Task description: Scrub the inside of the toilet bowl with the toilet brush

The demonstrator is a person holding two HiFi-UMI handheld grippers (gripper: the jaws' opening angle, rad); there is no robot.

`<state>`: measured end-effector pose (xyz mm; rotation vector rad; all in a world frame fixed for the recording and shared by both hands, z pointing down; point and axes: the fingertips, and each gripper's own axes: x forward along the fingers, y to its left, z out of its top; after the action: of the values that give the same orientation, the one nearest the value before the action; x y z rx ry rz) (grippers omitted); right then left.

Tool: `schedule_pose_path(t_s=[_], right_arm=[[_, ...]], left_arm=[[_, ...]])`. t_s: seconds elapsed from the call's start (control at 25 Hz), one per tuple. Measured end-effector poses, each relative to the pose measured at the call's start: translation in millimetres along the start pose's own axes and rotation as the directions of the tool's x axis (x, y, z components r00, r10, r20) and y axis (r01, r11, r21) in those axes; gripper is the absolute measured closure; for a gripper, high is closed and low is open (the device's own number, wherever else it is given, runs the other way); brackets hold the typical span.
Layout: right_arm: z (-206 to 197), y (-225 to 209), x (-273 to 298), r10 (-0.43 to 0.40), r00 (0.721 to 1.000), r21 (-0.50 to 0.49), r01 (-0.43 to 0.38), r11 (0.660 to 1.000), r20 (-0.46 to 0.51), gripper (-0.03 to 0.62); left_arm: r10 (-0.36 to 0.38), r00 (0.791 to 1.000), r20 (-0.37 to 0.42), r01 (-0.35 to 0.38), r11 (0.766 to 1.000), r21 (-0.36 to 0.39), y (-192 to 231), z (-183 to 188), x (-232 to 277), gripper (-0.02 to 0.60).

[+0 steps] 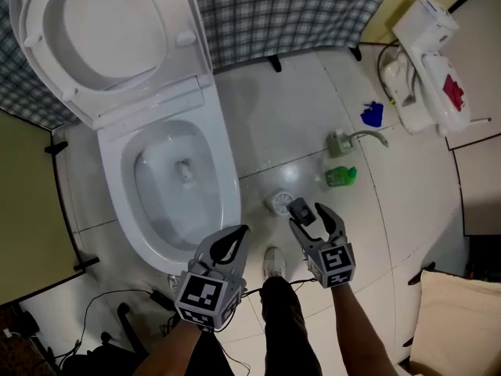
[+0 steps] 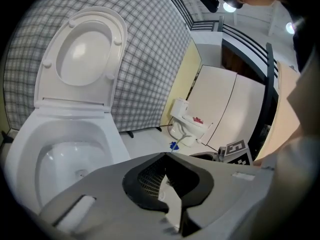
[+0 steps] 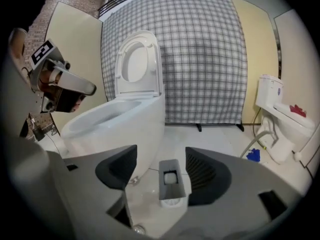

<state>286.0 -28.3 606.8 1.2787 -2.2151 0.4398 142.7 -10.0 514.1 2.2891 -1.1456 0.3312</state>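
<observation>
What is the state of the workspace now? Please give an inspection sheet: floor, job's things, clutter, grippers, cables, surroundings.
Surface: pale glossy tiled floor, with reflections of light.
Job's things: white ceramic toilet bowl, seat and lid raised; grey-handled toilet brush upright in its round white holder, on the floor right of the bowl.
Clutter: green plastic bottle, grey-green sprayer with hose, small blue object.
Grippers: right gripper fingers open on either side of the brush handle, not pressing; left gripper fingers together, empty.
Cables: thin black cables on the floor by the toilet base.
Surroundings: grey checked curtain; second white toilet unit.
</observation>
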Motion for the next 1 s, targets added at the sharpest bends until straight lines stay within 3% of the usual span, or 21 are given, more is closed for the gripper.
schedule_pose_path(t_s=[0.4, 0.56, 1.0], right_arm=[[-54.8, -14.7, 63.8, 0.015, 1.0, 0.014, -0.015, 1.0, -0.002, 0.275], [-51.3, -16.8, 70.0, 0.008, 0.999, -0.005, -0.007, 1.0, 0.05, 0.355], [-31.4, -13.3, 46.0, 0.013, 0.998, -0.054, -0.01, 0.998, 0.062, 0.372]], left_arm=[[0.026, 0.999, -0.02, -0.026, 0.999, -0.033, 15.9, -30.0, 18.5, 0.572], [0.012, 1.0, -0.005, -0.012, 0.999, -0.045, 14.5, -28.0, 18.1, 0.572], [0.014, 1.0, -0.001, -0.014, 0.998, -0.057, 17.6, -23.2, 7.4, 0.572]])
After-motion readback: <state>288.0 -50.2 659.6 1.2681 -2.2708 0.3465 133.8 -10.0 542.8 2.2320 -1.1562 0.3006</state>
